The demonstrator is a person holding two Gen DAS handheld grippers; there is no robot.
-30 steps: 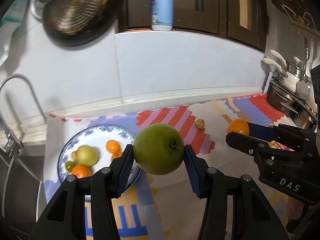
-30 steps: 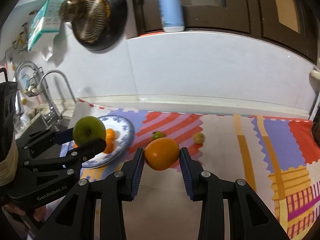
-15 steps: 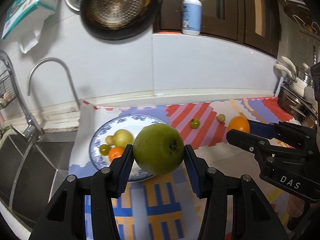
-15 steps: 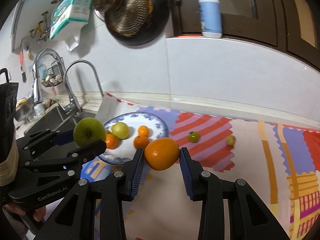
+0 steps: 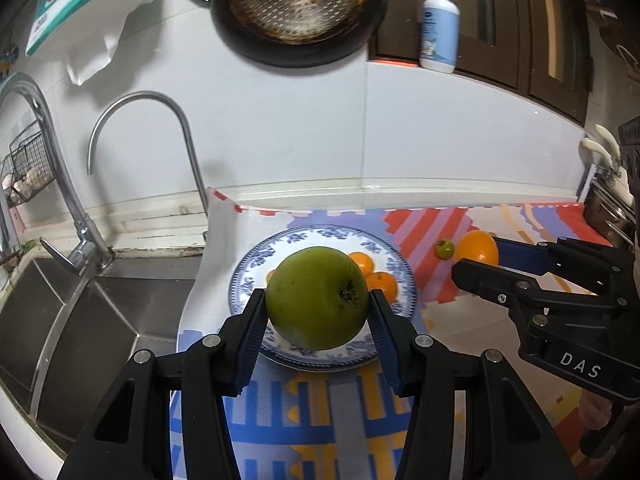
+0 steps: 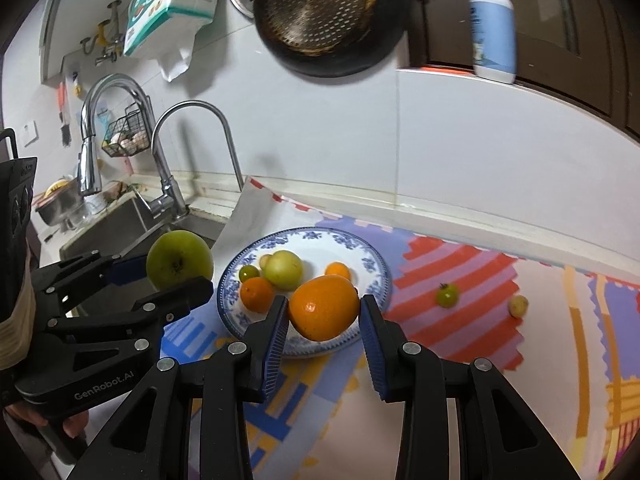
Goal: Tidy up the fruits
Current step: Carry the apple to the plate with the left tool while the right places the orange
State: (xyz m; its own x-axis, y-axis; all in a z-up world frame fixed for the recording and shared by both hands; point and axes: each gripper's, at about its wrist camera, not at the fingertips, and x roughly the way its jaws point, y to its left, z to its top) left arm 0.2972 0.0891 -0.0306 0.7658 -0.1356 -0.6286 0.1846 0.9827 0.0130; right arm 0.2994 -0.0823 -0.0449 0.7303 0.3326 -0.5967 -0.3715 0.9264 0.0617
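We have the left gripper (image 5: pixel 317 320) clamped on the green apple (image 5: pixel 317 297) at frame centre of the left wrist view, its dark calyx end facing the camera, slightly right — roundish, no clear long axis. The right gripper (image 6: pixel 324 320) is clamped on the orange (image 6: pixel 323 307), its long axis running left-right between the pads. Both fruits hang in front of the blue-patterned plate (image 6: pixel 372 264), which sits on the colourful mat (image 6: pixel 460 320) and carries two small oranges, a pale yellow-green fruit (image 6: pixel 284 270) and a small green one. A green tomato (image 6: pixel 447 295) and a small yellowish fruit (image 6: pixel 518 305) lie on the mat to the right, well apart from the plate. Sink (image 5: pixel 72 320) and faucet (image 5: pixel 140 140) at left — clear of the plate.
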